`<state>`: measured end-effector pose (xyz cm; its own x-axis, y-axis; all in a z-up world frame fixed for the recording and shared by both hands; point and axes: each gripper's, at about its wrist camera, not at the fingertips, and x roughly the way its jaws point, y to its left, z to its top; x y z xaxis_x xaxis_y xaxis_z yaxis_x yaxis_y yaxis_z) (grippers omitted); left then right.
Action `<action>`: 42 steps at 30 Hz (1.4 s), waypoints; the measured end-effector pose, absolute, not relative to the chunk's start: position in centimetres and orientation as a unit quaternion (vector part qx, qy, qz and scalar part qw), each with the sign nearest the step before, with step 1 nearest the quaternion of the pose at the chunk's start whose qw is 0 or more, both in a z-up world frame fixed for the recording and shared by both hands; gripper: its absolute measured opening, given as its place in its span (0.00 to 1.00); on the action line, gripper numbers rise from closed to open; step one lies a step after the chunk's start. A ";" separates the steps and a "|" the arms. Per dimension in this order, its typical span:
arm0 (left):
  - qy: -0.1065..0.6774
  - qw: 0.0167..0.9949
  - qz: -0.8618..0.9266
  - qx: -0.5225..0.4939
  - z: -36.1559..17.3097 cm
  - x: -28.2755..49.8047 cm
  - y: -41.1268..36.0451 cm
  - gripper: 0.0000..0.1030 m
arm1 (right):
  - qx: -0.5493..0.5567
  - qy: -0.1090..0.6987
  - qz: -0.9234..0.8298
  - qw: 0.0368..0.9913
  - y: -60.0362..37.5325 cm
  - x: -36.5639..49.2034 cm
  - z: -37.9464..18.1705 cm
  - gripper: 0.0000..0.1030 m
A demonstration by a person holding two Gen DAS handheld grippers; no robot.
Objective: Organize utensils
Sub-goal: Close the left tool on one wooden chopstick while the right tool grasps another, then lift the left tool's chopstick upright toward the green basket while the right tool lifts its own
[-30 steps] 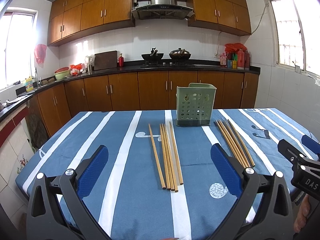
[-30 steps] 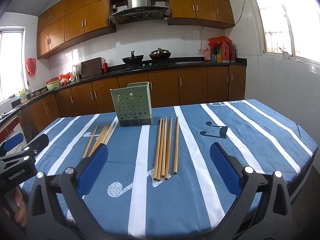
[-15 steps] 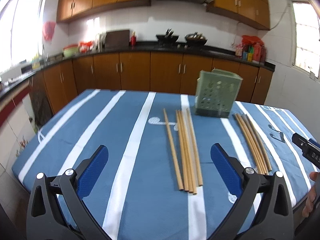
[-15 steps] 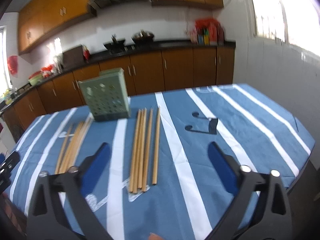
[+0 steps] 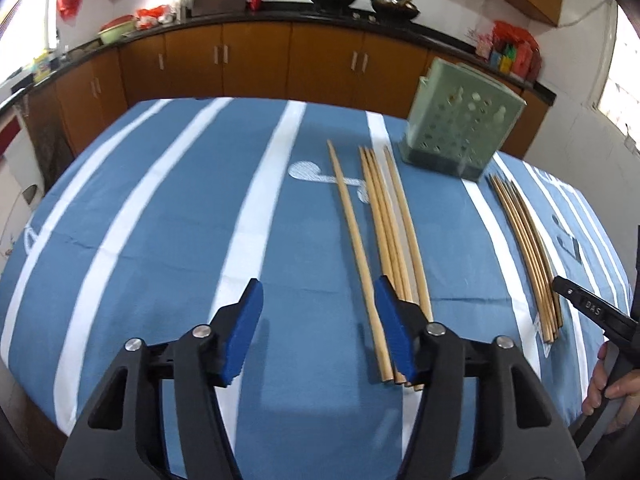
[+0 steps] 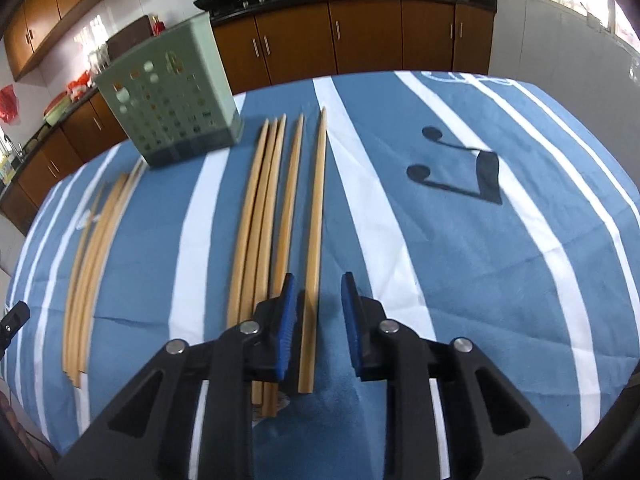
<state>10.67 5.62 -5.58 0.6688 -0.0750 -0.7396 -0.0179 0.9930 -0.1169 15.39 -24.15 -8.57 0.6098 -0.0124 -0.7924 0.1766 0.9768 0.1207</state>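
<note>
Whole left side of the tablecloth point(image 5: 152, 208) is wide open; upper right, the green holder point(image 5: 460, 128) blocks things, chopsticks point(image 5: 384, 232) lying below it.

the chopsticks point(image 6: 316, 216) look like pale, smooth, matt wood. the holder point(image 6: 172, 108) is matt green plastic with punched holes. the tablecloth point(image 5: 172, 216) is soft woven cloth, faintly creased. both grippers point(image 5: 320, 332) point(image 6: 318, 316) are matt black plastic with blue ribbed pads point(image 5: 390, 332) and shiny metal pins.

two chopstick bundles point(image 5: 384, 236) point(image 5: 528, 252) lie on the table point(image 5: 160, 220), the holder point(image 5: 460, 124) standing behind, between them
</note>
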 end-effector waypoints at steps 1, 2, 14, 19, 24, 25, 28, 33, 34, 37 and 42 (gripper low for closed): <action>0.410 0.910 -0.021 -0.055 -5.7 10.9 5.4 0.51 | 0.087 0.436 -0.056 0.894 -24.1 15.3 -8.6 0.14; 0.415 0.908 -0.028 -0.051 -5.8 11.0 5.0 0.49 | 0.083 0.435 -0.059 0.895 -24.1 15.3 -8.6 0.11; 0.461 0.886 -0.047 -0.025 -8.3 13.8 2.7 0.15 | 0.078 0.430 -0.061 0.897 -24.4 15.4 -8.5 0.08; 0.457 0.889 -0.030 -0.019 -8.3 14.6 3.2 0.07 | 0.075 0.429 -0.060 0.898 -24.2 15.5 -8.6 0.08; 0.449 0.893 -0.007 -0.028 -8.4 16.2 4.7 0.07 | 0.075 0.429 -0.060 0.898 -24.6 16.3 -8.5 0.08; 0.447 0.894 -0.008 -0.029 -8.4 16.4 5.0 0.07 | 0.082 0.428 -0.062 0.898 -25.0 16.6 -8.5 0.08; 0.445 0.895 -0.020 -0.029 -8.4 16.4 5.3 0.07 | 0.099 0.426 -0.062 0.897 -25.7 17.2 -8.6 0.08; 0.436 0.899 -0.032 -0.030 -8.5 15.4 5.6 0.08 | 0.098 0.423 -0.056 0.899 -25.7 16.8 -8.6 0.09; 0.436 0.899 -0.033 -0.031 -8.4 15.3 5.5 0.08 | 0.095 0.423 -0.056 0.900 -25.5 16.6 -8.6 0.09; 0.434 0.899 -0.033 -0.035 -8.4 15.1 5.6 0.08 | 0.095 0.420 -0.055 0.901 -25.5 16.5 -8.6 0.10; 0.418 0.907 -0.033 -0.039 -8.7 14.6 5.6 0.08 | 0.096 0.411 -0.052 0.905 -25.6 16.3 -8.8 0.10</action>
<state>14.56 5.57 -8.66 0.6488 -0.0914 -0.7555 0.0268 0.9949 -0.0973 16.29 -25.63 -8.82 0.6563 -0.0150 -0.7544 0.1733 0.9761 0.1314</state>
